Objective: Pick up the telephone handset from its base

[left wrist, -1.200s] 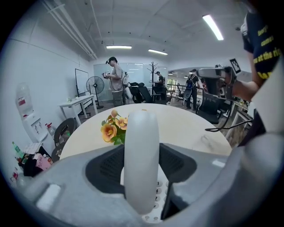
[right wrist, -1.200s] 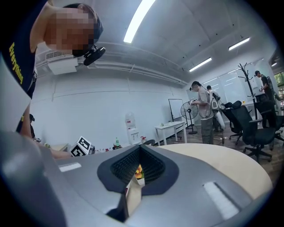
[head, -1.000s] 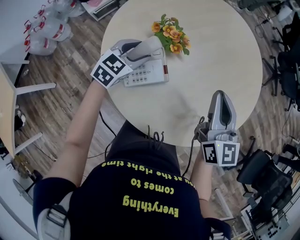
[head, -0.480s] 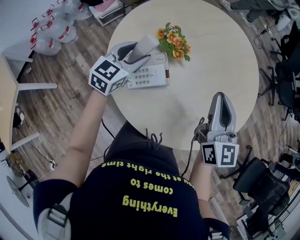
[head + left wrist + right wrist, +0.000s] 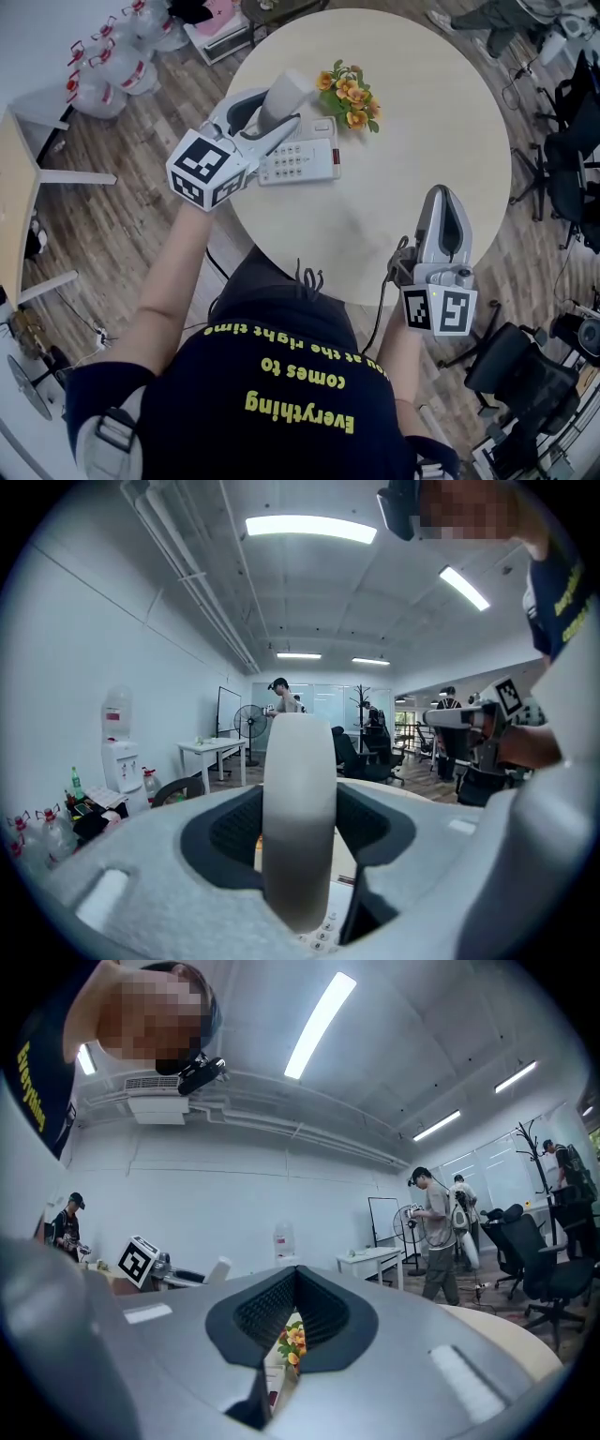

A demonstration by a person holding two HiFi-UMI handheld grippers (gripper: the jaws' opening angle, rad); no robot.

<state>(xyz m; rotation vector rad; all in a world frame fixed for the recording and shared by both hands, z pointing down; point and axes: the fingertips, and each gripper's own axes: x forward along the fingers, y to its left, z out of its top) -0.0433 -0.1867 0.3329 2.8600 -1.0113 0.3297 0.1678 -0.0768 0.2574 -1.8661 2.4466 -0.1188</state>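
On my far left, off the desk [image 5: 422,103], a cluster of plastic water bottles [image 5: 103,70] sits on the wooden floor [image 5: 122,216]. Next comes my left gripper [image 5: 272,112], hanging over the left edge of the round desk with its marker cube turned towards me. Its jaws stand part-way apart and are pinching the telephone handset [image 5: 284,92] across its width. In the left gripper view the pale handset fills the gap between the two pads, standing on end. The handset is up off its cradle, tilted, above the left end of the telephone base [image 5: 305,161]. The base lies flat near the desk's left edge with its keypad facing up, and some of its keys show just under the handset's lower end in the left gripper view. Just beyond the base, towards the far edge, lies a small bunch of orange flowers [image 5: 349,94], close to the base's far right corner. The middle of the desk is bare wood. Further right, my right gripper [image 5: 442,197] hovers over the near right edge of the desk, well apart from the phone, with its jaws pressed together on nothing; through the slit between them I can see only the flowers. Past the desk's right edge stand dark office chairs [image 5: 572,141]
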